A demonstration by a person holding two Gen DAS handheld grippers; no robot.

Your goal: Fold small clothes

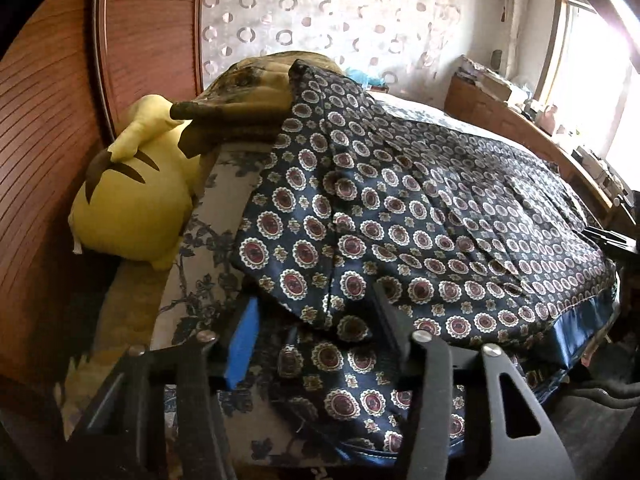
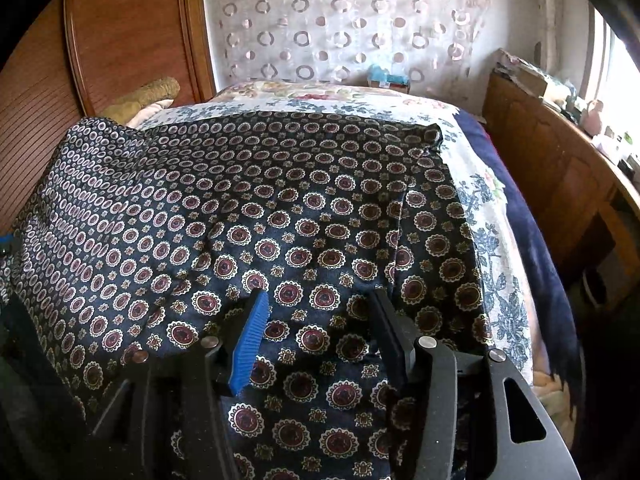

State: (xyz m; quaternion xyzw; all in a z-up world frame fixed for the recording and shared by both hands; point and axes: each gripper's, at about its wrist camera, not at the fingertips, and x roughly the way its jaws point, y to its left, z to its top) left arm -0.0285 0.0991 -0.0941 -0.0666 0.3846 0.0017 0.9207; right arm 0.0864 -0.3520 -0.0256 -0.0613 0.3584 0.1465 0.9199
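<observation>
A dark navy garment (image 1: 420, 208) with red and white medallions lies spread on the bed, a folded flap near its left edge. It also fills the right wrist view (image 2: 260, 220). My left gripper (image 1: 316, 304) is open, its fingers straddling the garment's near left corner, just above the cloth. My right gripper (image 2: 320, 300) is open over the garment's near right part, with nothing between its jaws.
A yellow plush toy (image 1: 128, 200) lies at the left by the wooden headboard (image 1: 52, 140), with a brown quilted pillow (image 1: 248, 96) behind it. The floral bedsheet (image 2: 492, 256) shows at the right of the garment. A wooden cabinet (image 2: 552, 168) stands along the window side.
</observation>
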